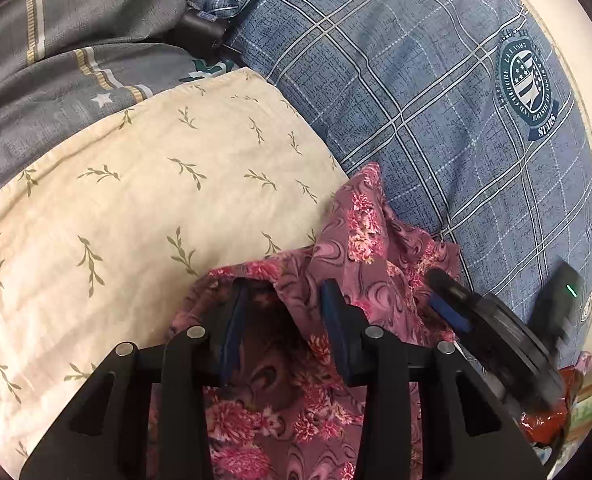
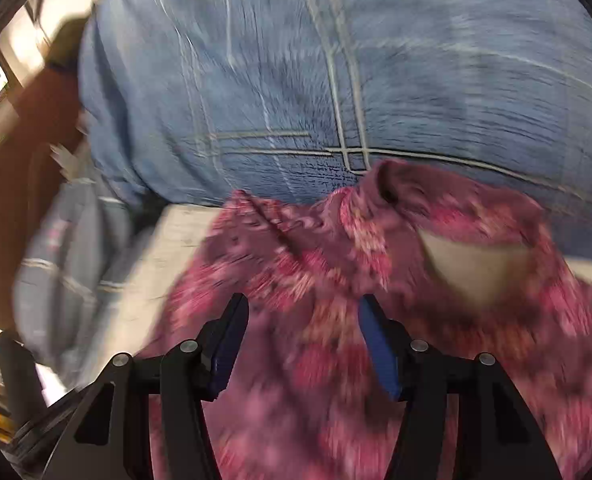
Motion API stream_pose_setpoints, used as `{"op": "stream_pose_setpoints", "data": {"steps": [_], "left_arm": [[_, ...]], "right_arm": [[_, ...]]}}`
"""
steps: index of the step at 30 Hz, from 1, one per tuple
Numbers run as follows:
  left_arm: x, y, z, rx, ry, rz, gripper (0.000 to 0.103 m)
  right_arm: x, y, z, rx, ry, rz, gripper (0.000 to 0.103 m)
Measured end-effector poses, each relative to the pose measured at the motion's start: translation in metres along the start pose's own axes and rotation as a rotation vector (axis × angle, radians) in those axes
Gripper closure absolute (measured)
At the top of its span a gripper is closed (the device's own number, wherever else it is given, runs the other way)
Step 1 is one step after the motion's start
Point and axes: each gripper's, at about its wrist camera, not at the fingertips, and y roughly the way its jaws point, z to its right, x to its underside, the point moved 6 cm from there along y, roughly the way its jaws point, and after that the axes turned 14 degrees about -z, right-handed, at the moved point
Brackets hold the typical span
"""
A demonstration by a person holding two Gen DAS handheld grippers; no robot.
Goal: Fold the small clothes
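Note:
A small pink floral garment [image 1: 359,216] lies crumpled where a cream leaf-print pillow [image 1: 136,200] meets a blue plaid sheet [image 1: 415,80]. My left gripper [image 1: 282,306] points down into it. Its jaws stand partly apart, with loose cloth draped over the fingertips and a dark hollow between the pads. The right gripper's black body [image 1: 495,332] comes in from the right edge, beside the garment. In the blurred right wrist view, my right gripper [image 2: 303,316] hangs open just over the same garment [image 2: 296,264], with nothing pinched between its blue pads.
A grey striped duvet [image 1: 56,40] is bunched at the back left, with a dark object [image 1: 202,26] at its edge. A red wrapper [image 1: 547,412] lies at the bed's right side. Brown wood [image 2: 16,180] shows beyond the blue sheet [image 2: 335,60] on the left.

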Motion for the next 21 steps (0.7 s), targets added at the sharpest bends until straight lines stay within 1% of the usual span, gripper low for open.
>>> {"op": "stream_pose_setpoints", "data": {"steps": [1, 2, 3, 6, 7, 8, 9, 10, 11, 12, 14, 15, 16, 17, 18, 19, 21], "left_arm": [[-0.001, 0.000, -0.001, 0.004, -0.003, 0.000, 0.067], [-0.002, 0.000, -0.003, 0.007, -0.007, 0.000, 0.067], [-0.003, -0.001, -0.004, 0.006, -0.010, 0.001, 0.067], [-0.005, -0.002, -0.009, 0.005, -0.026, 0.006, 0.067], [-0.006, -0.001, -0.010, 0.005, -0.028, 0.003, 0.067], [-0.006, 0.000, -0.010, 0.007, -0.030, 0.003, 0.067], [-0.006, 0.000, -0.011, 0.006, -0.030, 0.003, 0.067], [-0.006, 0.000, -0.011, 0.004, -0.031, 0.004, 0.067], [-0.007, -0.001, -0.011, 0.003, -0.032, 0.007, 0.067], [-0.007, -0.002, -0.011, -0.003, -0.033, 0.013, 0.067], [-0.008, -0.005, -0.014, -0.033, -0.038, 0.036, 0.067], [-0.009, -0.006, -0.016, -0.056, -0.042, 0.047, 0.067], [-0.010, -0.007, -0.020, -0.088, -0.052, 0.055, 0.067], [-0.011, -0.007, -0.023, -0.097, -0.065, 0.059, 0.067], [-0.012, -0.007, -0.027, -0.097, -0.082, 0.058, 0.067], [-0.013, -0.008, -0.030, -0.087, -0.096, 0.057, 0.067], [-0.015, -0.014, -0.032, -0.098, -0.105, 0.082, 0.067]], "right_arm": [[-0.007, 0.015, 0.001, 0.011, 0.008, -0.028, 0.043], [-0.010, 0.024, 0.002, 0.000, 0.018, -0.044, 0.042], [-0.014, 0.033, 0.002, -0.038, 0.031, -0.063, 0.043], [-0.023, 0.045, -0.014, -0.170, 0.018, -0.073, 0.043], [-0.026, 0.050, -0.021, -0.180, -0.003, -0.099, 0.052], [-0.029, 0.056, -0.029, -0.148, -0.036, -0.118, 0.087], [-0.030, 0.060, -0.040, -0.126, -0.085, -0.143, 0.099], [-0.032, 0.058, -0.051, -0.084, -0.136, -0.128, 0.099], [-0.031, 0.052, -0.056, -0.070, -0.163, -0.100, 0.099], [-0.033, 0.042, -0.062, -0.083, -0.174, -0.049, 0.099], [-0.042, 0.028, -0.058, -0.100, -0.121, 0.031, 0.100], [-0.045, 0.032, -0.048, -0.078, -0.085, 0.033, 0.100], [-0.044, 0.045, -0.041, -0.054, -0.063, -0.023, 0.099], [-0.041, 0.057, -0.034, -0.015, -0.049, -0.072, 0.099], [-0.034, 0.068, -0.027, 0.059, -0.037, -0.113, 0.098], [-0.033, 0.066, -0.029, 0.057, -0.038, -0.108, 0.095], [-0.023, 0.042, -0.029, -0.019, -0.022, -0.021, 0.093]]}}
